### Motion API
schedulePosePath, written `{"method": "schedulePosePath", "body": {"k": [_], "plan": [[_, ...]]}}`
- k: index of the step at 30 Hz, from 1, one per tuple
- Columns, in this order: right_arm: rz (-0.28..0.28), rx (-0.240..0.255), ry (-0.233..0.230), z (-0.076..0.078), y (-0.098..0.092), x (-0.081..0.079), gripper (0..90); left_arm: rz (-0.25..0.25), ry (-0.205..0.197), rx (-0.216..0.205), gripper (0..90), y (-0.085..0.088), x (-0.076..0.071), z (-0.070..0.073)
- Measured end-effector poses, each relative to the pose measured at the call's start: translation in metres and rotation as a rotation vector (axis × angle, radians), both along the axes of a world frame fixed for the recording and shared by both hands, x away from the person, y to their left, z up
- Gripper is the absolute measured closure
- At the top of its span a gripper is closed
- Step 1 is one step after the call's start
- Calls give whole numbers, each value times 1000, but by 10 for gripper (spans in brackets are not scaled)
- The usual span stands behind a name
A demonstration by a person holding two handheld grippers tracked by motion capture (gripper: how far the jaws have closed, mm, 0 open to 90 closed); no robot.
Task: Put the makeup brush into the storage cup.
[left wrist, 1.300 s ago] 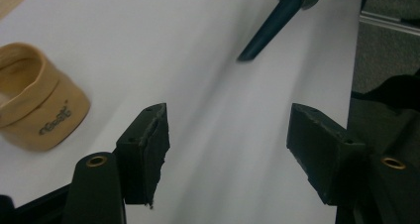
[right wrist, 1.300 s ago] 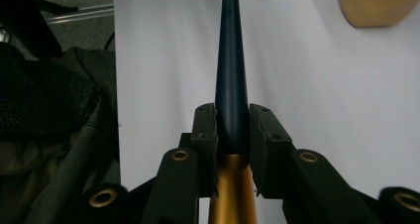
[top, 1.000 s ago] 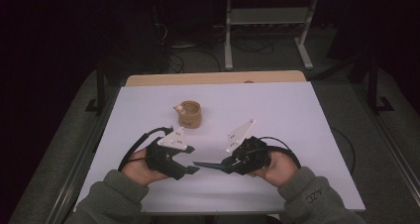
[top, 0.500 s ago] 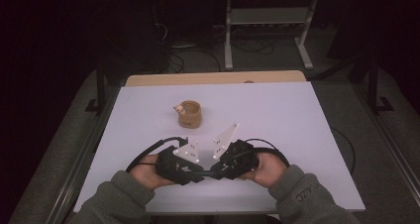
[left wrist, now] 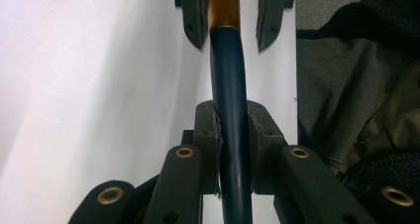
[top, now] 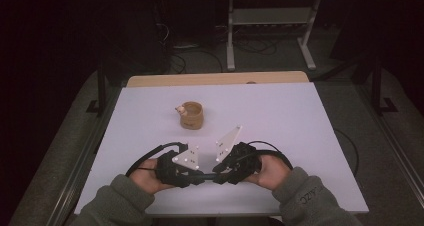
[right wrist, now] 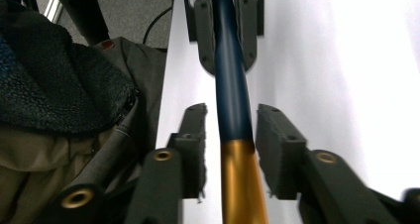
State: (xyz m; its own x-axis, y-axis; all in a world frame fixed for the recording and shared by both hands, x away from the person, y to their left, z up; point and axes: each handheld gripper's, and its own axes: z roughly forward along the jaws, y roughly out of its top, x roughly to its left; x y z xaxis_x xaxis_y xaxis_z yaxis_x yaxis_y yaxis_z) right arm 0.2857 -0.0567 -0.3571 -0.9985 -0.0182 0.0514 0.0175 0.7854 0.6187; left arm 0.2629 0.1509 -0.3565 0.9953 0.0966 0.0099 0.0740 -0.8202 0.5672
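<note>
Blue-gold pen [left wrist: 229,85] now clamped by left gripper [left wrist: 233,130], right gripper [right wrist: 232,135] loosening.

txt: sleeve cuff [top: 311,198] print, illegible | other txt: none

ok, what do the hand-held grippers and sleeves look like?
Both are black. The left hand-held gripper and right hand-held gripper each carry a pale three-cornered plate with dark dots and trail a black looping cable. Their jaws show brass-coloured pivot rivets and rough dark pads. The sleeves are olive-grey fleece, the right with lettering at the cuff.
</note>
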Motion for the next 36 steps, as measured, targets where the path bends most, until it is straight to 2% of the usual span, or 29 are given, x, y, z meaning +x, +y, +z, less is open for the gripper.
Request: {"method": "schedulePosePath", "body": {"k": [4,10,12,14,18,21,23,25,26,31,36], "plan": [[-19,31,11,-5,-10,4,557,28,6,-29,779,8,0,1],[-31,39,9,-16,-15,8,540,36,4,-46,779,17,0,3],[-20,41,-4,-17,-15,8,573,37,11,-69,779,20,0,3],[-11,49,-11,-16,-16,8,650,34,19,-81,778,21,-1,2],[21,48,9,-15,-15,8,676,28,49,-91,773,22,0,-1],[27,20,30,-11,-13,6,682,27,60,-89,761,21,0,-2],[33,-4,15,-7,-11,5,683,23,54,-83,739,20,1,-2],[37,-25,8,-2,-9,3,683,23,66,-81,681,19,0,-1],[40,-50,-12,1,-8,2,683,19,71,-76,680,18,0,0],[56,-106,-34,10,-1,-2,684,8,84,-60,651,8,0,-4],[86,-158,-80,19,9,-5,684,0,93,-53,636,-1,1,-3]]}}
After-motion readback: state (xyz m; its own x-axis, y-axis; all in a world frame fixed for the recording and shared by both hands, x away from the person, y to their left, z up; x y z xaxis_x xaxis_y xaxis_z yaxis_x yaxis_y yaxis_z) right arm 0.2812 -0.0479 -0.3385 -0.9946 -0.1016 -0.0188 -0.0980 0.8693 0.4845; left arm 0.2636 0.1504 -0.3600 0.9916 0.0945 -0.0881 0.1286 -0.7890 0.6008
